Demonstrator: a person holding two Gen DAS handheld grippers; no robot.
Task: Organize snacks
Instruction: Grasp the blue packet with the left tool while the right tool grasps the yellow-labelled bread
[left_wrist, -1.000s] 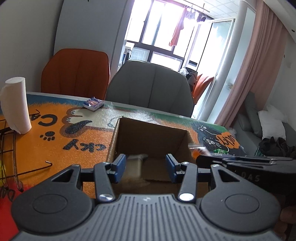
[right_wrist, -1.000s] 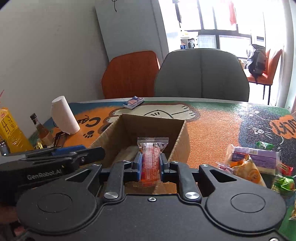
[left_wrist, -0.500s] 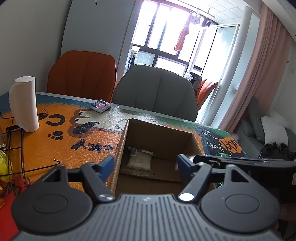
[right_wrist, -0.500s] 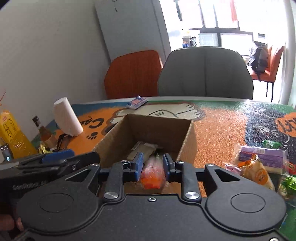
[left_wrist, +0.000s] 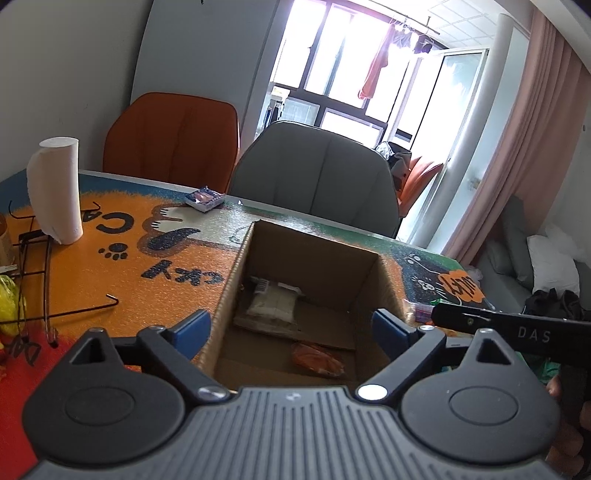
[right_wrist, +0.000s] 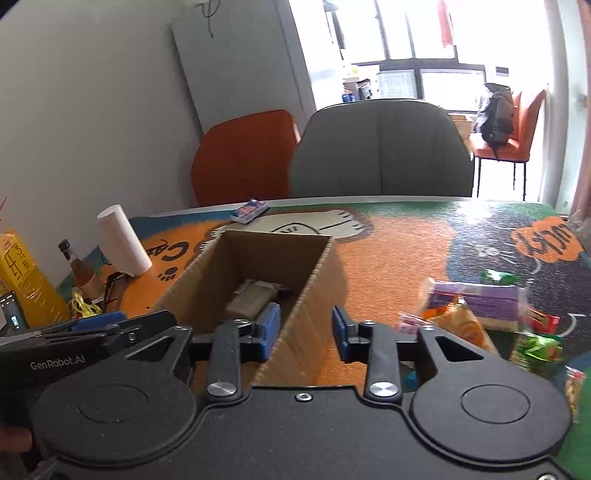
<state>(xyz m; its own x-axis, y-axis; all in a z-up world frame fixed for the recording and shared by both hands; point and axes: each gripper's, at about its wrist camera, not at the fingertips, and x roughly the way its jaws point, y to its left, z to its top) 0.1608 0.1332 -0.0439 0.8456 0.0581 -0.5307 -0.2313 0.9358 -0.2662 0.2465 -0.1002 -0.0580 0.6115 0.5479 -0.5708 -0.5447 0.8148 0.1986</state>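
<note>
An open cardboard box (left_wrist: 373, 291) stands on the table mat; it also shows in the right wrist view (right_wrist: 314, 280). Inside lie a pale snack packet (left_wrist: 271, 304), also in the right wrist view (right_wrist: 253, 299), and an orange snack bag (left_wrist: 317, 360). My left gripper (left_wrist: 291, 328) is open and empty, its fingers wide apart above the box's near end. My right gripper (right_wrist: 304, 330) is open and empty, straddling the box's right wall. A pile of loose snacks (right_wrist: 476, 314) lies right of the box.
A paper roll (left_wrist: 55, 195) stands at the left, with a black wire rack (left_wrist: 40, 266) beside it. A yellow bottle (right_wrist: 22, 280) and a small brown bottle (right_wrist: 79, 267) stand far left. A small blue-white pack (left_wrist: 204, 199) lies near the far table edge. Two chairs stand behind.
My right gripper opened and let the orange snack bag fall into the box, then shifted right. My left gripper opened wide and rose above the box.
</note>
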